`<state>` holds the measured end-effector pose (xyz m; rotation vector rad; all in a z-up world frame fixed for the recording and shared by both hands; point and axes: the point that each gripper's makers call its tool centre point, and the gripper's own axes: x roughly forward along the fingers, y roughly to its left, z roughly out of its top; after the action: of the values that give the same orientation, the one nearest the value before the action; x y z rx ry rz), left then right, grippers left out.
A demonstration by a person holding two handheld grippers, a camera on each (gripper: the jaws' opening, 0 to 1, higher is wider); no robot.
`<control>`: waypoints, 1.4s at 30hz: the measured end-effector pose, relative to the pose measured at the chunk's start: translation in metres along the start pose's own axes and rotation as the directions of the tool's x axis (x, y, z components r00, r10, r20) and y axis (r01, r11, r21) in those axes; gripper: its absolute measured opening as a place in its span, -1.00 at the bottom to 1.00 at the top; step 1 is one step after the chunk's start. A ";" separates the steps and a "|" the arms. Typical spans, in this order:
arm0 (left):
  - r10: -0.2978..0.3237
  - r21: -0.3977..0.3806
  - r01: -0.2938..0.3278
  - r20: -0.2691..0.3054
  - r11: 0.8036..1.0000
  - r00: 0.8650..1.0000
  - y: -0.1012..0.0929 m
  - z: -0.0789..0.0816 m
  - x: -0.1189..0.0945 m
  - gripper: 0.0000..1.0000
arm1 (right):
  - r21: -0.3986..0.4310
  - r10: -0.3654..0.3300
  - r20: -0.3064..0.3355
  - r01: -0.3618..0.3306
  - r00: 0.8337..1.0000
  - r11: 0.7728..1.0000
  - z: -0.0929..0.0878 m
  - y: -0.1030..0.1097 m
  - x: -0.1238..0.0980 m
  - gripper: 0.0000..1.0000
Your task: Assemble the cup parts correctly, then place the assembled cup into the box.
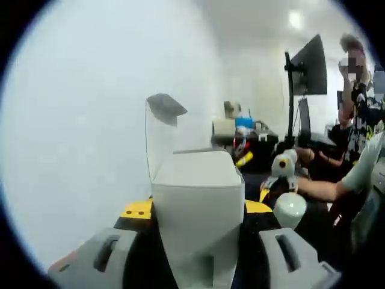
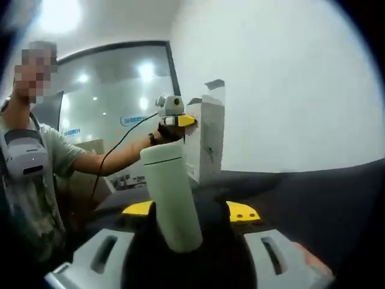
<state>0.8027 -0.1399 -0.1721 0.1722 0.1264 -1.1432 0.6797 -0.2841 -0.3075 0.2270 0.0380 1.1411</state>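
Between the left gripper [image 1: 198, 265] jaws: a white cardboard box [image 1: 195, 198], flap up, clamped and raised off the dark table [image 2: 325, 192]. Clamped in the right gripper [image 2: 186, 256]: a pale green cylindrical cup [image 2: 171, 192] with lid on, upright, near the box, not inside. Assembly apparently done; insertion into the box left.

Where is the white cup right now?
The white cup is held between the right gripper's jaws, low in the middle of the right gripper view, just in front of the open white box held by the left gripper.
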 end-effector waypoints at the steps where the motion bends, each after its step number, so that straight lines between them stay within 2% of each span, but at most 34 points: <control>1: 0.013 -0.003 -0.013 0.022 1.000 1.000 -0.007 0.002 -0.006 -0.02 | 0.001 0.001 0.000 -0.001 1.000 1.000 0.000 0.000 0.000 -0.15; 6: 0.014 0.005 -0.015 0.072 1.000 0.997 -0.030 0.001 -0.028 -0.01 | 0.010 0.007 0.012 -0.007 1.000 1.000 0.002 0.001 0.000 -0.15; 7: 0.025 0.008 -0.026 0.081 1.000 0.996 -0.026 0.002 -0.031 -0.01 | 0.010 0.006 0.014 -0.006 1.000 1.000 0.002 0.001 0.000 -0.15; 11: 0.043 0.009 -0.045 0.158 0.999 0.987 -0.038 0.007 -0.045 -0.02 | 0.011 0.005 0.015 -0.006 1.000 1.000 0.002 0.002 0.000 -0.15; 12: 0.046 0.007 -0.048 0.152 0.999 0.987 -0.041 0.003 -0.047 -0.02 | 0.013 0.005 0.014 -0.005 1.000 1.000 0.001 0.002 0.001 -0.15; 18: 0.086 -0.022 -0.083 0.271 0.996 0.959 -0.071 -0.007 -0.066 -0.02 | 0.016 0.000 -0.001 0.000 1.000 1.000 -0.003 0.000 0.003 -0.15; 21: 0.110 -0.036 -0.104 0.312 0.994 0.944 -0.076 -0.016 -0.073 -0.02 | 0.011 0.002 0.002 -0.002 1.000 1.000 -0.002 0.002 0.003 -0.16; 27: 0.104 -0.052 -0.092 0.307 0.994 0.946 -0.097 -0.050 -0.069 -0.02 | 0.006 0.006 0.004 -0.006 1.000 1.000 0.000 0.002 0.003 -0.16; 30: 0.109 -0.085 -0.085 0.339 0.993 0.934 -0.100 -0.056 -0.072 -0.02 | 0.007 0.008 0.003 -0.008 1.000 1.000 0.000 0.002 0.003 -0.16; 32: 0.113 -0.087 -0.088 0.341 0.992 0.933 -0.102 -0.059 -0.074 -0.02 | 0.007 0.011 0.001 -0.011 1.000 1.000 -0.001 0.003 0.004 -0.16; 36: 0.119 -0.079 -0.098 0.332 0.992 0.936 -0.119 -0.066 -0.075 -0.02 | 0.007 0.018 0.005 -0.018 1.000 1.000 0.000 0.006 0.004 -0.16; 38: 0.121 -0.074 -0.102 0.340 0.992 0.932 -0.126 -0.069 -0.076 -0.02 | 0.006 0.020 0.006 -0.020 1.000 1.000 0.000 0.007 0.004 -0.16; 40: 0.119 -0.082 -0.096 0.350 0.992 0.929 -0.129 -0.072 -0.076 -0.01 | 0.007 0.020 0.008 -0.020 1.000 1.000 0.001 0.006 0.004 -0.16; 42: 0.123 -0.082 -0.101 0.340 0.992 0.932 -0.131 -0.079 -0.075 -0.01 | 0.008 0.020 0.008 -0.020 1.000 1.000 0.001 0.007 0.003 -0.16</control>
<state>0.6517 -0.1099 -0.2452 -0.0784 -0.1575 -1.0380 0.6754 -0.2785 -0.3051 0.2394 0.0329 1.1604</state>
